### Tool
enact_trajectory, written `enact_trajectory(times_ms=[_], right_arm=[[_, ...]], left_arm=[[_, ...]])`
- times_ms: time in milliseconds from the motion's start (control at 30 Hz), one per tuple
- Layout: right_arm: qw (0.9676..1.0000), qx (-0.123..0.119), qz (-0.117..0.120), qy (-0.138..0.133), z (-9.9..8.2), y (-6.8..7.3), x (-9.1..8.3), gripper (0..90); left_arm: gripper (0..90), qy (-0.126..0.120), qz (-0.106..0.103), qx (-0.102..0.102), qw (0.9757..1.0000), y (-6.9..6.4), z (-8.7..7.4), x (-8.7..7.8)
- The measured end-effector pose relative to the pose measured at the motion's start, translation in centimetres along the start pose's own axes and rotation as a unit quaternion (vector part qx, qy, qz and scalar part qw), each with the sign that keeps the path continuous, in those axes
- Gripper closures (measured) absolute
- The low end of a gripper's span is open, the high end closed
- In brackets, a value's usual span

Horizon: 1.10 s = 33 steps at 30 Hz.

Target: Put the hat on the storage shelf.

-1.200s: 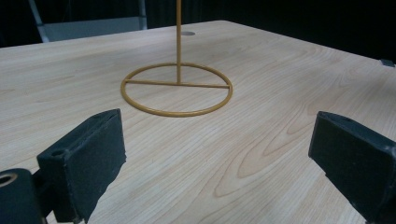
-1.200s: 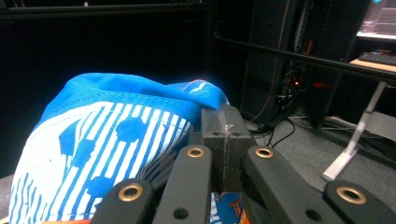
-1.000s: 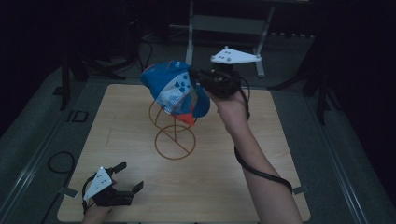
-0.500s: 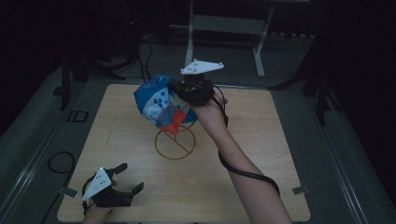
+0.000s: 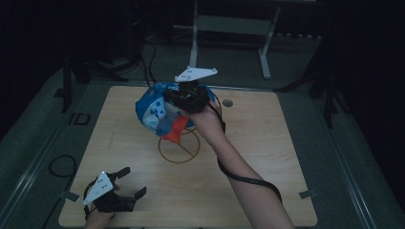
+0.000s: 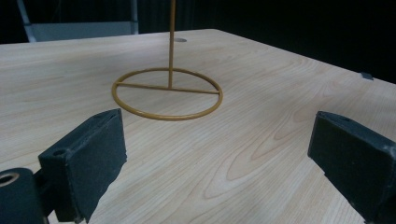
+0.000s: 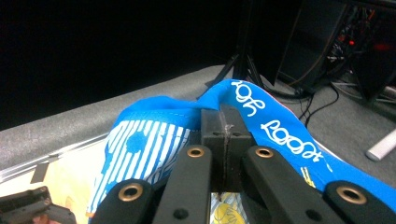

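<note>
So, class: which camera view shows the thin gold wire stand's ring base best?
The left gripper view: the thin gold wire stand sits close, its whole ring base, crossbar and lower post clear on the wooden table. The high view shows the base small, partly behind the blue patterned cloth. The right gripper view gives nothing clear of it.

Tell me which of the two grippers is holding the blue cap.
The right gripper, raised above the wire stand, has its jaws shut on the blue cap. The left gripper rests open near the table's front edge, holding nothing.
</note>
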State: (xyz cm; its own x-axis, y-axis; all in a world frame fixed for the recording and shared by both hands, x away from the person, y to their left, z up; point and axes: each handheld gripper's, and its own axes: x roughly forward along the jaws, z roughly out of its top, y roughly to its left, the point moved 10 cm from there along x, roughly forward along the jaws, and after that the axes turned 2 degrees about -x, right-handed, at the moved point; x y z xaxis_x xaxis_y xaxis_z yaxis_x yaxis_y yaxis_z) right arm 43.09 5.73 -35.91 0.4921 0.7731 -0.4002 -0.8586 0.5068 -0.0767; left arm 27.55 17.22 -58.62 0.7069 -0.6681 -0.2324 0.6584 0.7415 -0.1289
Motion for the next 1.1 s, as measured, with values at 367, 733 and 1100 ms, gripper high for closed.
enact_trajectory(times_ms=[367, 733, 1100], right_arm=[[0.9996, -0.013, -0.024, 0.012, -1.5, -0.9, -0.7, 90.0], [0.9992, 0.01, -0.034, 0.015, -3.8, -3.0, -2.3, 88.1], [0.999, 0.035, -0.023, 0.016, -5.6, -4.0, -2.6, 74.4]], left_arm=[[4.5, 0.002, -0.005, -0.002, 1.0, -0.1, -0.1, 0.0], [4.6, 0.003, -0.005, -0.004, 1.0, 0.0, -0.2, 0.1], [4.6, 0.005, -0.007, -0.006, 0.9999, -0.1, -0.3, 0.2]])
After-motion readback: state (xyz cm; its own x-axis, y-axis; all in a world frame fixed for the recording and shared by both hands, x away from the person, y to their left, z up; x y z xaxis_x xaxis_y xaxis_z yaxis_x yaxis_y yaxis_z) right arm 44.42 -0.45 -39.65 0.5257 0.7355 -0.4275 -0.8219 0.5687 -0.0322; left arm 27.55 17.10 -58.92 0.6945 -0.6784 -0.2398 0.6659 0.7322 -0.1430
